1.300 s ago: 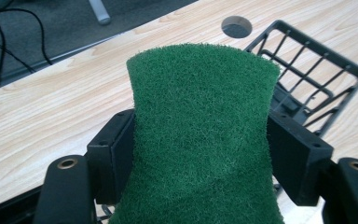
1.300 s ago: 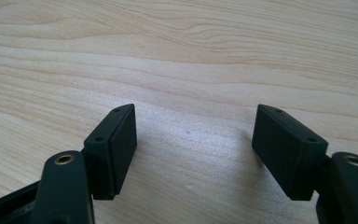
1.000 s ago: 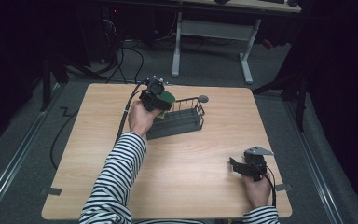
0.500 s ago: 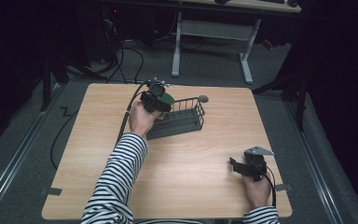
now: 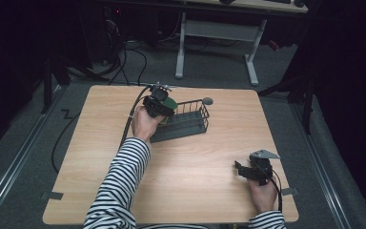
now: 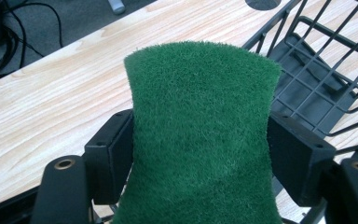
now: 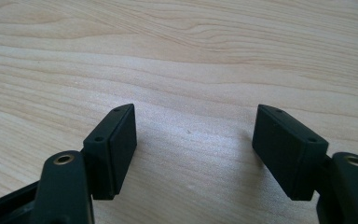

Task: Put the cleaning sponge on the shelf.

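While left fingers (image 6: 200, 172) clamp green sponge (image 6: 200, 135) | right fingers (image 7: 196, 154) wide

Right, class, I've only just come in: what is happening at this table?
A person in striped sleeves holds a gripper in each hand at a wooden table. The left gripper is clamped on a green scouring pad, held at the near-left end of a dark wire basket, above the rim rather than inside it. The right gripper rests open, low over bare tabletop near the right front corner, holding nothing. A small grey round thing sits by the basket's far corner.
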`<state>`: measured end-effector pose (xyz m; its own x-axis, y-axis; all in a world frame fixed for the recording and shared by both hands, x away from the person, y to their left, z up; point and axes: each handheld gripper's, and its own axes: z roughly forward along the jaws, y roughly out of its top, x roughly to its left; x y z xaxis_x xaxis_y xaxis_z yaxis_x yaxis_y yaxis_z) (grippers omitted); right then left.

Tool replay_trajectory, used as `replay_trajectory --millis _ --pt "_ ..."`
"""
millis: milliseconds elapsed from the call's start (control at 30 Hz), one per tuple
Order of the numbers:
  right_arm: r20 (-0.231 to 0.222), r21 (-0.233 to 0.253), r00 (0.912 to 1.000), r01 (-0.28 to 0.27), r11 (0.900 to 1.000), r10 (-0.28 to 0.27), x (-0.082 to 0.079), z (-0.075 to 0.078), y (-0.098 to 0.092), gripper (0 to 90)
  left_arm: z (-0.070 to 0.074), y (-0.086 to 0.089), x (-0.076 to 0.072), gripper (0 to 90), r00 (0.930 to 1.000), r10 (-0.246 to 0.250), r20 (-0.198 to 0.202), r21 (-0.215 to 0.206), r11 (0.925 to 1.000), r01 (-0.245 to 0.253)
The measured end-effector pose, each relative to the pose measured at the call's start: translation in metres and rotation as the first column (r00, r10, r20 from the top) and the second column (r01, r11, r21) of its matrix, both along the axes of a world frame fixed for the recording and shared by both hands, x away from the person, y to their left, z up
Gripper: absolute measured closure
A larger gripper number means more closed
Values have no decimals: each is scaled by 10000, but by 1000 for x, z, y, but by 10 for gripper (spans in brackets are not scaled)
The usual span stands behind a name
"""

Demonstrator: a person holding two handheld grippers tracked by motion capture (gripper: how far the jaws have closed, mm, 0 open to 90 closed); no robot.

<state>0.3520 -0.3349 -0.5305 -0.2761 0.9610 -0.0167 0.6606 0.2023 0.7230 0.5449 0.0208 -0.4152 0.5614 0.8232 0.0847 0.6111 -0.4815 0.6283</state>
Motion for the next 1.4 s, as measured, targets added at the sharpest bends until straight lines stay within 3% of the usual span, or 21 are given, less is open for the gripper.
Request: replay_trajectory --millis 667,867,1100,1400 --pt "5 -1 10000 -29 10000 29 0 0 0 304 -8 0 -6 299 9996 -239 -139 164 9996 242" --pt "-2 7 10000 -18 10000 18 0 0 0 304 -9 4 -7 299 9996 -211 -212 -55 9998 210" --pt "14 -3 10000 -43 10000 43 0 0 0 304 -10 4 -9 295 9992 -270 -310 54 9996 272" --pt "2 0 10000 -30 10000 30 0 0 0 304 -5 5 -14 305 9979 -518 -393 -121 9986 513"
